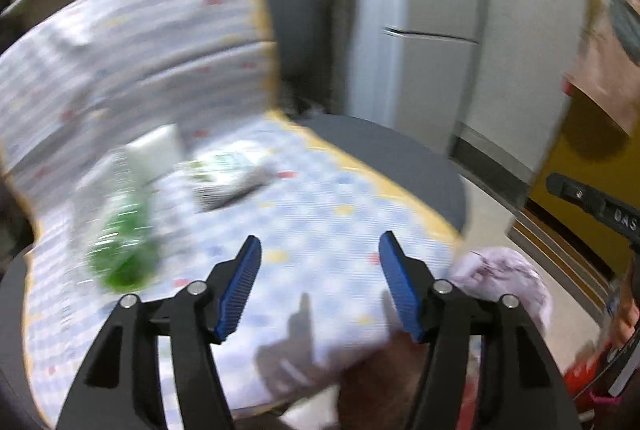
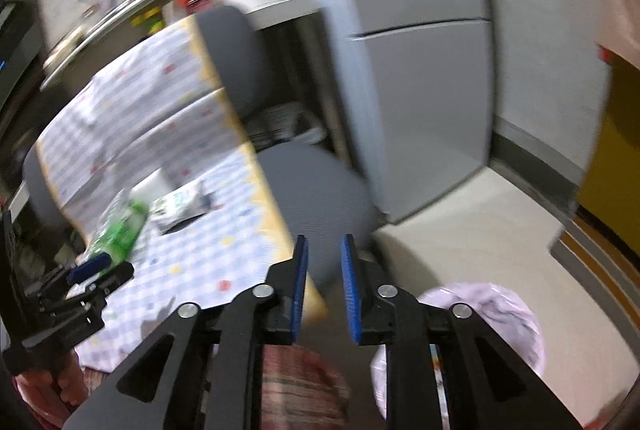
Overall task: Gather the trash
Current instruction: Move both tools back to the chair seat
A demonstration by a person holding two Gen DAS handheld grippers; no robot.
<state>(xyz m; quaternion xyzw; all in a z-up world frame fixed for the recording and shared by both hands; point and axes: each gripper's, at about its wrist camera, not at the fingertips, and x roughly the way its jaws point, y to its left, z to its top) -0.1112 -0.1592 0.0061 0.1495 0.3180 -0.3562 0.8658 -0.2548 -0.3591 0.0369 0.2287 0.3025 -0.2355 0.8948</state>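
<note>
Checkered chair cover [image 1: 320,230] holds green bottle [image 1: 124,242]; both grippers [image 1: 320,278] [image 2: 324,286] gape, empty

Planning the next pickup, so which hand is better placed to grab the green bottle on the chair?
Left. Its tool is open and empty above the seat, nearer the green bottle; the right tool sits narrow past the cushion's edge.

- A green plastic bottle [image 1: 120,230] lies on its side on the checked cloth.
- A crumpled white and green wrapper [image 1: 228,173] lies just beside it.
- A pale purple bag [image 2: 500,314] stands open on the floor.
</note>
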